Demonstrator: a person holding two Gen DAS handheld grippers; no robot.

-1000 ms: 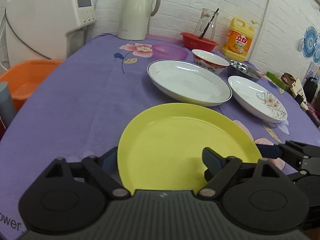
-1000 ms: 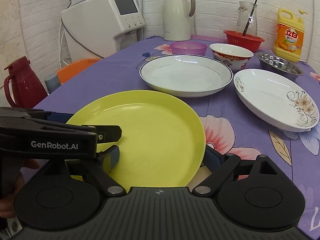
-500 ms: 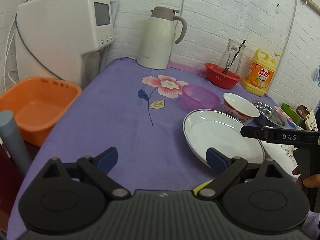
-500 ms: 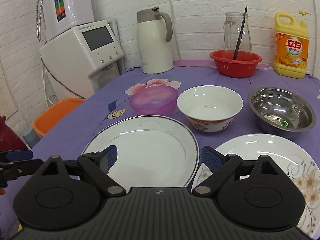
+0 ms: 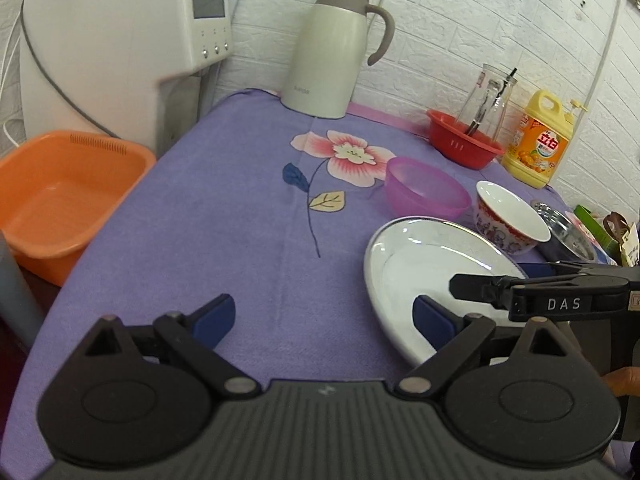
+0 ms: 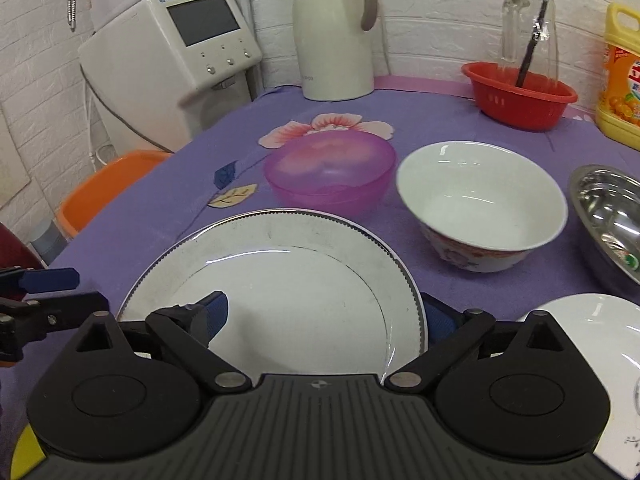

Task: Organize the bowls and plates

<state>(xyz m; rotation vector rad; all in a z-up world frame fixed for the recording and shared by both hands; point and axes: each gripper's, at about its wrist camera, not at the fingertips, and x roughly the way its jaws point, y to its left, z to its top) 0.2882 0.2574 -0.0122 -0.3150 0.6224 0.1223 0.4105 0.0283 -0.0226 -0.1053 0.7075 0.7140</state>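
A second ago we had both tools over the yellow plate, and now we have carried them forward across the table; only a yellow sliver shows at the bottom left corner of the right wrist view, which we take to be that plate left behind us, set down. That reads to us as one plate dealt with and the next one being approached. Our right gripper hangs over the near part of the large round white plate with the thin dark rim line, its blue pads spread wide and pinching nothing: one pad sits over the plate's face, the other just off its right edge. Our left gripper is spread wide too and empty, most of it over bare cloth to the left of that same plate, its right pad above the plate's near left rim. Just behind the plate stand the translucent purple plastic bowl and the white ceramic bowl with a red floral outside, near each other but apart; a shiny steel bowl and a white plate with a floral print lie at the right. Everything rests on a purple tablecloth with a pink flower print. Against the white brick wall we see a cream thermos jug, a red plastic basket holding a glass jar, a yellow detergent bottle and a white countertop appliance with a screen; an orange plastic basin sits beside the table's left edge.
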